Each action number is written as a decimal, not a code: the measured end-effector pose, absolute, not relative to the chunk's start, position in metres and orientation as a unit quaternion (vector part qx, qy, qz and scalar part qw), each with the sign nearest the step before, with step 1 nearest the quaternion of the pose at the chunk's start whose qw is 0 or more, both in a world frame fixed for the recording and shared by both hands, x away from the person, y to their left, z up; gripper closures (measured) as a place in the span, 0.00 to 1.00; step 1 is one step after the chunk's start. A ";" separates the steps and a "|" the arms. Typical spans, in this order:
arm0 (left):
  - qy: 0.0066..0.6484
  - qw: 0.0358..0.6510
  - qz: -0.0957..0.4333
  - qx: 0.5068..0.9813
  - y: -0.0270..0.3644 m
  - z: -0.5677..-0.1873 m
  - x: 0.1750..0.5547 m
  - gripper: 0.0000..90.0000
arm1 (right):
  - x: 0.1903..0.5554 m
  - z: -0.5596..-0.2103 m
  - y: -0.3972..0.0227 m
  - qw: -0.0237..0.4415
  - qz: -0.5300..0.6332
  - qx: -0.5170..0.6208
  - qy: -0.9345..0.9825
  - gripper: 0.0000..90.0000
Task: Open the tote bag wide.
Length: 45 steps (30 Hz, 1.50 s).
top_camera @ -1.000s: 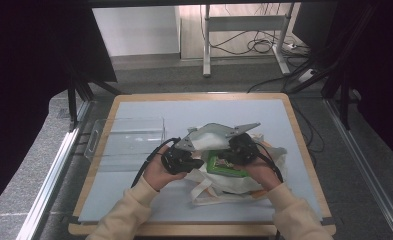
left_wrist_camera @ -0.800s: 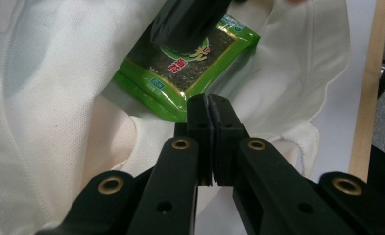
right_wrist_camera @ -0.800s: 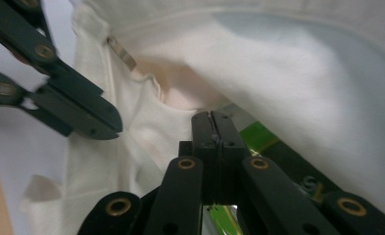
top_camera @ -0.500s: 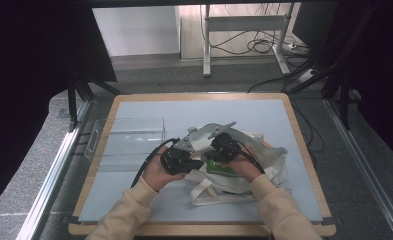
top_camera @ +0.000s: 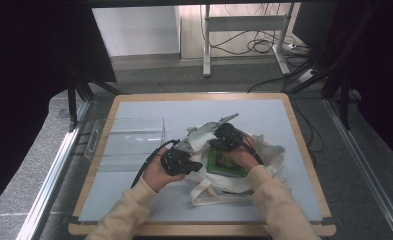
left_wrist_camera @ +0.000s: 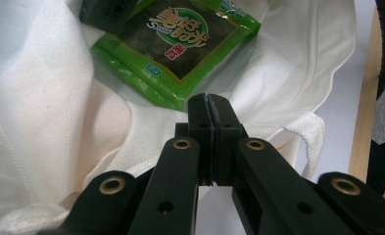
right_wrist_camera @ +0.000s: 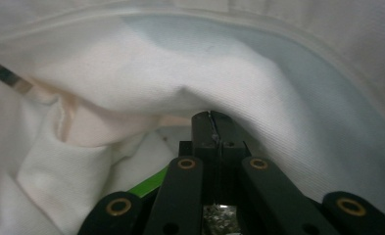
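Note:
A white cloth tote bag (top_camera: 266,150) lies open on the pale blue table top (top_camera: 264,112). A green seaweed packet (top_camera: 228,164) rests in its mouth. My left gripper (top_camera: 196,167) is at the bag's near left side. In the left gripper view its jaws (left_wrist_camera: 210,103) are shut, apparently pinching the bag's rim (left_wrist_camera: 131,166), with the packet (left_wrist_camera: 180,44) just beyond. My right gripper (top_camera: 219,146) is shut on the packet's far corner. In the right gripper view its tips (right_wrist_camera: 212,120) push under the bag's cloth (right_wrist_camera: 180,63), and a green packet edge (right_wrist_camera: 148,188) shows below them.
A clear plastic bin (top_camera: 126,137) stands on the table to the left of the bag. The table has a raised wooden rim (top_camera: 304,145). Cables (top_camera: 256,47) and a metal stand (top_camera: 244,22) are on the floor beyond.
My right gripper has carried the green packet leftward and lower, into the bag's mouth. The left gripper has kept still on the bag.

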<state>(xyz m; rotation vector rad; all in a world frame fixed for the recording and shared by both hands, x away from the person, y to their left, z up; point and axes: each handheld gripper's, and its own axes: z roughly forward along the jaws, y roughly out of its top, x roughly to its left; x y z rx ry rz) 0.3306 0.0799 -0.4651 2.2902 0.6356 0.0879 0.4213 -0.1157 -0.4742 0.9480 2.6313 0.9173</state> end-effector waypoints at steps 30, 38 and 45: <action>0.262 0.368 0.013 0.892 0.080 -0.478 0.337 1.00 | 0.460 -0.481 -0.117 0.130 0.313 0.332 0.880 0.99; 0.263 0.366 0.012 0.893 0.079 -0.479 0.338 1.00 | 0.466 -0.486 -0.118 0.120 0.323 0.337 0.876 0.99; 0.261 0.366 0.009 0.893 0.079 -0.479 0.338 1.00 | 0.460 -0.481 -0.119 0.117 0.324 0.335 0.877 0.99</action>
